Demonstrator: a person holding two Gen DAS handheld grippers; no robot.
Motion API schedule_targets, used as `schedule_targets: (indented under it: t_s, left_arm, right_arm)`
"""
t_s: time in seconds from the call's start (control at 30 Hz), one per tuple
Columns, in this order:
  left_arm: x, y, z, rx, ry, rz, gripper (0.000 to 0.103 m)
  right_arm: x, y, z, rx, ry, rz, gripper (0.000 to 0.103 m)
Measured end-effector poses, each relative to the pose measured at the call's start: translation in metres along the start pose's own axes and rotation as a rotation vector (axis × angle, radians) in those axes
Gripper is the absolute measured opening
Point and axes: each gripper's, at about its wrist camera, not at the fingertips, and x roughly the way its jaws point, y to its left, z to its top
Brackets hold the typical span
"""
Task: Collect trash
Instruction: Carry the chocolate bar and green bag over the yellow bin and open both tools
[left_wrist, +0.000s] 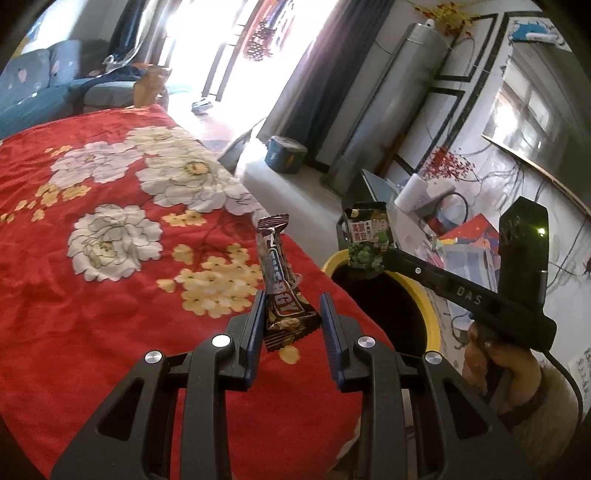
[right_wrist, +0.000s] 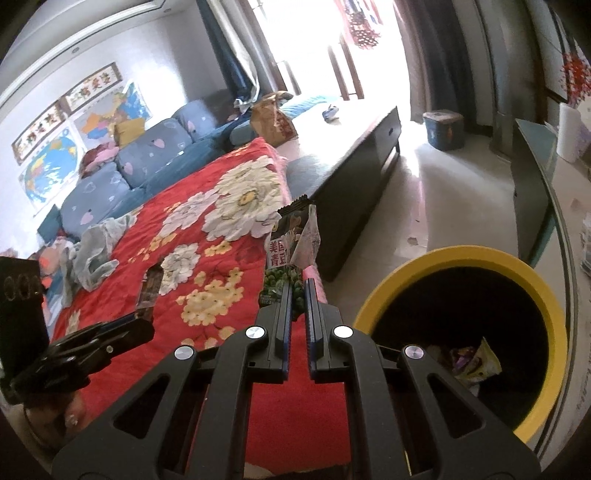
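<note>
Both wrappers were held upright and clear of the bed (left_wrist: 110, 295), near its corner beside the yellow-rimmed bin (left_wrist: 432, 325), most likely so each could be dropped in.

The right hand-held gripper (right_wrist: 298, 295) had its jaws nearly together, pinching the lower end of the green snack packet (right_wrist: 291, 251); seen from the left wrist, that packet (left_wrist: 367, 236) hung over the bin's rim.

The left hand-held gripper (left_wrist: 293, 317) stood partly open. The brown bar wrapper (left_wrist: 280, 280) touched its left finger only, so the grip looked loose. Some trash (right_wrist: 469, 362) already lay in the bin.
</note>
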Motion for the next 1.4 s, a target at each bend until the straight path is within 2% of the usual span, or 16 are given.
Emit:
schedule_targets:
  t_s: [0.47, 0.97, 1.4]
  left_arm:
    - [0.013, -0.047, -0.009, 0.107, 0.028, -0.042, 0.028]
    - [0.034, -0.087, -0.019, 0.206, 0.07, -0.078, 0.028]
    - [0.065, -0.12, -0.019, 0.291, 0.103, -0.099, 0.028]
  right_arm:
    - [-0.027, -0.054, -0.01, 0.103, -0.03, -0.105, 0.003]
    - [-0.038, -0.108, -0.029, 0.238, -0.01, -0.224, 0.004]
    - [-0.038, -0.139, -0.044, 0.321, 0.028, -0.264, 0.004]
